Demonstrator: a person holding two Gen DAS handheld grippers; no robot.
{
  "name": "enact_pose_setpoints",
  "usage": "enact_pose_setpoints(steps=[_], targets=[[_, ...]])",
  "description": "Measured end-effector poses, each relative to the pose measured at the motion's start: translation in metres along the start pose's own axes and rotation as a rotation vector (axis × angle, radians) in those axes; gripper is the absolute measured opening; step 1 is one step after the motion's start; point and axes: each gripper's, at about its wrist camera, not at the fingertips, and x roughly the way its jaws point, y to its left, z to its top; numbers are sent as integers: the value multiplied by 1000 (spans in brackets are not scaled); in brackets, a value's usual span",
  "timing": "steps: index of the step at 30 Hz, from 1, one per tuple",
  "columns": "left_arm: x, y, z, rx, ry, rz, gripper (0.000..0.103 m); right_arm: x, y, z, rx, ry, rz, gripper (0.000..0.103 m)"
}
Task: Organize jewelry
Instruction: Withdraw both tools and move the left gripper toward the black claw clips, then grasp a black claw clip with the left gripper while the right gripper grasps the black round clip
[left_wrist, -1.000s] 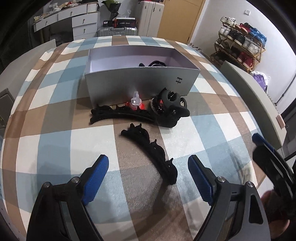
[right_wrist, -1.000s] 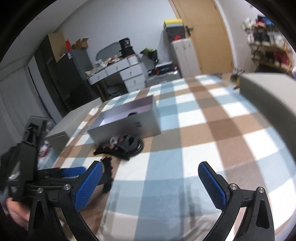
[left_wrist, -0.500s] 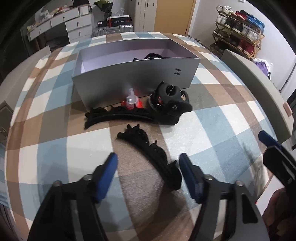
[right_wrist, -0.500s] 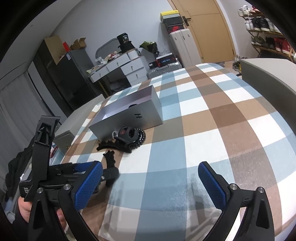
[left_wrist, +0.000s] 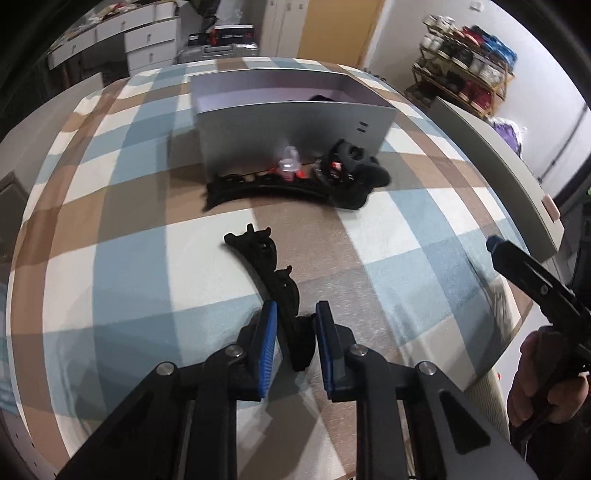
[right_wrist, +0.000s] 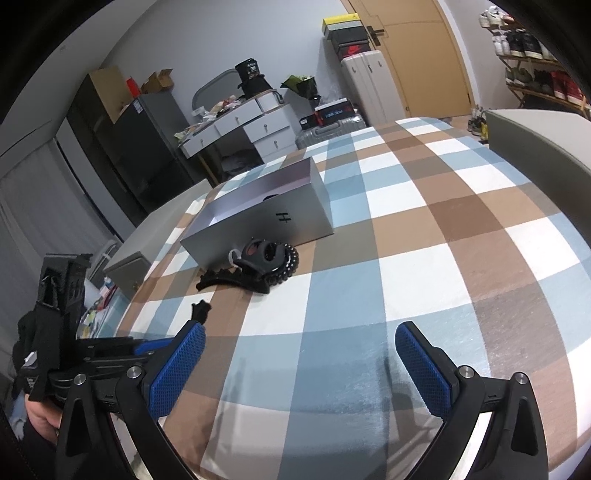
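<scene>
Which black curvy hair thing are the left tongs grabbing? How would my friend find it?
Start at the grey box on the checked cloth. A heap of black hair things lies against its front wall. Nearer the camera, alone on the cloth, lies the long curved black clip, the only one with its end between the left tongs.

This is a lived-in room of a home, likely a bedroom: a wooden door (right_wrist: 417, 55), a white chest of drawers (right_wrist: 255, 131) cluttered on top, hard-shell suitcases (right_wrist: 369, 88) standing against the wall, and a dark fridge (right_wrist: 147, 144) with cardboard boxes stacked on it. A rack of shoes (left_wrist: 469, 70) stands by the far right wall, and the work surface is spread with a blue, brown and white checked cloth (right_wrist: 424, 236)
</scene>
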Motion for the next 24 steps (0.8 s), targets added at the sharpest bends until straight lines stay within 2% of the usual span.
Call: enact_pose_setpoints(steps=[2,6,8,10,12,14,15,16,17,18,24], targets=[[1,0,2,-5,8,-11,16,0,1,-1,2,-2,0,103],[7,-3,11,-9,11,24,19,-1,1,-2,-2,-10,-5,103],[10,-7,15,-1,9,31,30,-1,2,-3,-4,-11,-6,103],[12,-10,16,1,4,55,52,-2,2,-3,-7,-15,-13,103],[14,-10,17,-4,-11,86,53,-4,2,-3,-8,-18,-11,103],[15,-10,17,0,-27,96,52,-5,2,-2,-9,-20,-11,103],[15,-9,16,6,-32,108,46,-5,2,-2,-10,-21,-13,103],[14,-9,16,14,-37,132,31,-5,1,-1,-9,-20,-15,103],[14,-8,15,29,-43,172,23,-5,1,-1,-6,-18,-14,103],[13,-6,14,41,-49,181,17,-4,1,0,-2,-14,-13,103],[10,3,16,98,-32,151,11,5,3,11,11,14,-9,103]])
